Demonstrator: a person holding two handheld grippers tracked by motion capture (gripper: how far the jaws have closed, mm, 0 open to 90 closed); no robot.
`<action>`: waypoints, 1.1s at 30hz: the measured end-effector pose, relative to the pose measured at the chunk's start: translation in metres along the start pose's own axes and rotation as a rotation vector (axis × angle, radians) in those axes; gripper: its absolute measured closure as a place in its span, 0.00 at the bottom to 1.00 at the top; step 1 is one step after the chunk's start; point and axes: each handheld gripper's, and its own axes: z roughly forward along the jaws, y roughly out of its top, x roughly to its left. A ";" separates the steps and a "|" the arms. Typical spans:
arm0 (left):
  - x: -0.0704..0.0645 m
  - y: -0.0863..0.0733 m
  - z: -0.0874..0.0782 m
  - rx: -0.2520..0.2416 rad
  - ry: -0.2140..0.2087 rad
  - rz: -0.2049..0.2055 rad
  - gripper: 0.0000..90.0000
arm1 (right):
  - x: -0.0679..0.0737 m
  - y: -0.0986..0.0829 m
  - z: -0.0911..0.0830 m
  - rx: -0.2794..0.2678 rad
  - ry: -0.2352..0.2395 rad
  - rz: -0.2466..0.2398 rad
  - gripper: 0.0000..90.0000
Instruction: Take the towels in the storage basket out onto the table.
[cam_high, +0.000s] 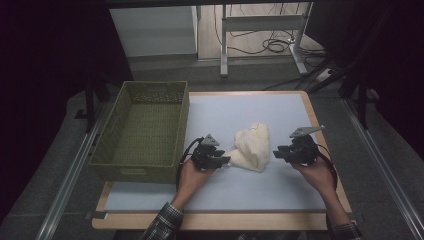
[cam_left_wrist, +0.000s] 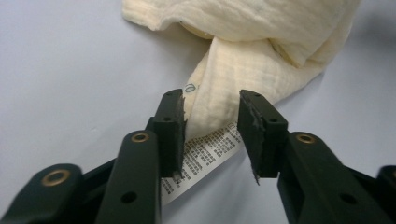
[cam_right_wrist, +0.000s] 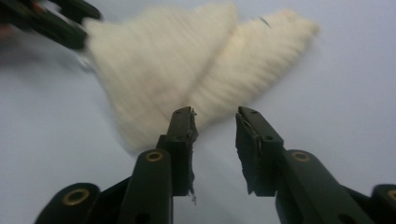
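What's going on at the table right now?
A person holds a two-jaw gripper in each hand over a crumpled cream-coloured cloth on the pale blue table mat. The left gripper has its jaws open around the cloth's narrow end, where a white printed care label lies between them, not yet clamped. The right gripper is open too, pointed at the cloth's other side without touching it. An olive-green mesh basket sits at the left.

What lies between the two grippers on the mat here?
The crumpled cream cloth lies between the left gripper and the right gripper in the high view. Its printed care label sits between the left gripper's open jaws.
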 end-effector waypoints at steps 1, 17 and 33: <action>0.000 0.000 0.000 0.003 0.004 0.004 0.66 | 0.002 0.007 0.000 -0.011 0.021 0.001 0.72; 0.003 -0.008 0.006 0.018 0.004 0.000 0.77 | 0.046 0.068 0.085 0.094 0.021 -0.112 0.62; 0.005 -0.011 0.006 0.009 0.008 -0.009 0.91 | 0.014 0.009 -0.013 -0.026 -0.087 -0.078 0.88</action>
